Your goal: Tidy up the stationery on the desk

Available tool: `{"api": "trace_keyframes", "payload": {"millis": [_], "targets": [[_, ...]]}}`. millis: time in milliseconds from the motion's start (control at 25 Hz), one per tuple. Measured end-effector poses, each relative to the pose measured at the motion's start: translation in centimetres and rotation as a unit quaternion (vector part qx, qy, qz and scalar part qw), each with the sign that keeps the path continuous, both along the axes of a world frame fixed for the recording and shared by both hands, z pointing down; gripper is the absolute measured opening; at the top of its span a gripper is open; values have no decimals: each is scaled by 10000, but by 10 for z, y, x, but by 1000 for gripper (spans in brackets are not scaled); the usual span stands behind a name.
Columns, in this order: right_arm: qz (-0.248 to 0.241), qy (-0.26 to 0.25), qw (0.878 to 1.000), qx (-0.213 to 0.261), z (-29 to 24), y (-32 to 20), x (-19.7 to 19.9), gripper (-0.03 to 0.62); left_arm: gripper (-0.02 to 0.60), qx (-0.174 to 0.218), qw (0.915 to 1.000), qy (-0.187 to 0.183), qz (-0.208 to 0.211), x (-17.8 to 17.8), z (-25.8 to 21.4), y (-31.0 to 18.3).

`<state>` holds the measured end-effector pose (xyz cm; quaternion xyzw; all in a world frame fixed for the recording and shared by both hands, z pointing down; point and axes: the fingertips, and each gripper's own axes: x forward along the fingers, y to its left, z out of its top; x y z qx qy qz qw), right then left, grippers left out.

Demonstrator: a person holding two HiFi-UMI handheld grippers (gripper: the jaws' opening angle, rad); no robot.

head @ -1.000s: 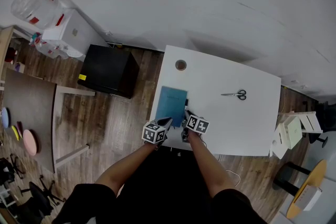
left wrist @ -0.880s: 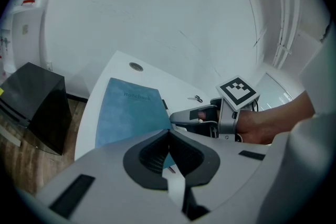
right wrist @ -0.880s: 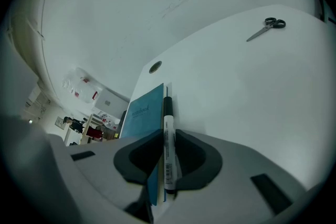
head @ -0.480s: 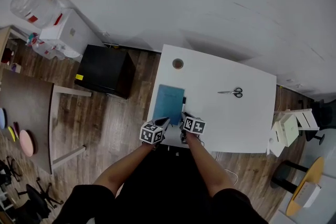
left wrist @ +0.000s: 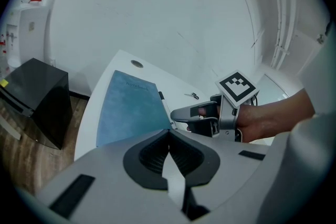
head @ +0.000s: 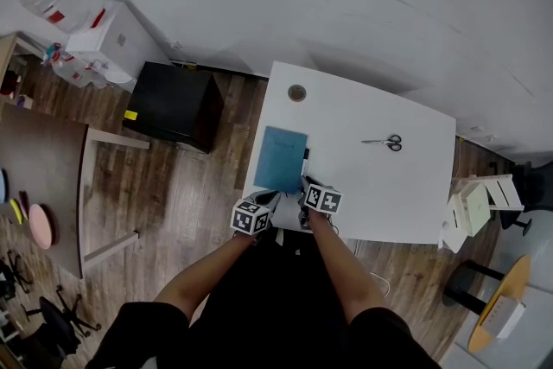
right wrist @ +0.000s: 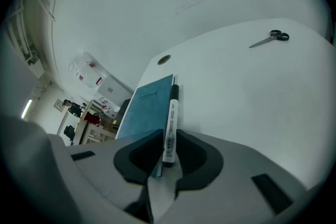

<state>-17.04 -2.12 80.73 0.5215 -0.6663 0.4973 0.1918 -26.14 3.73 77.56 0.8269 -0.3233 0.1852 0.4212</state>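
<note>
The white worktop [head: 397, 194] carries three pieces of stationery. The blue notebook [head: 281, 158] lies flat near the worktop's front left edge, and it looks like the gathering spot for the rest. The left hand-held gripper [left wrist: 169, 134] hangs just short of the notebook's near edge with its jaws pressed together on nothing, probably waiting its turn. The right hand-held gripper [right wrist: 167, 136] pinches the back end of a marker [right wrist: 171, 107]. The marker runs along the notebook's right edge, black tip pointing away, apparently being lined up with it. The scissors [right wrist: 270, 38] lie well to the right of the notebook, not yet tidied.
</note>
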Motion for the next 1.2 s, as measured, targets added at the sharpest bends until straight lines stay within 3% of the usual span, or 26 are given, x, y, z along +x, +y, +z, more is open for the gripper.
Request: {"api": "trace_keyframes", "payload": {"millis": [320, 520, 600, 680, 920, 1200], "targets": [[-137, 297, 9994, 99, -9, 13, 9, 84, 14, 54, 9999, 86, -1, 5, -2, 10], [-386, 366, 9985, 124, -13, 25, 13, 84, 12, -7, 9992, 243, -312, 7, -10, 12], [-364, 343, 9987, 131, -14, 24, 19, 84, 14, 91, 9996, 117, -234, 14, -9, 10], [-339, 271, 9990, 113, -13, 25, 27, 84, 14, 198, 9997, -119, -37, 27, -6, 11], [-462, -12, 9985, 285, -24, 26, 65, 84, 12, 183, 9996, -211, 0, 80, -10, 12], [-549, -58, 9976, 425, -33, 27, 163, 84, 14, 64, 9996, -230, -116, 171, -12, 0]]}}
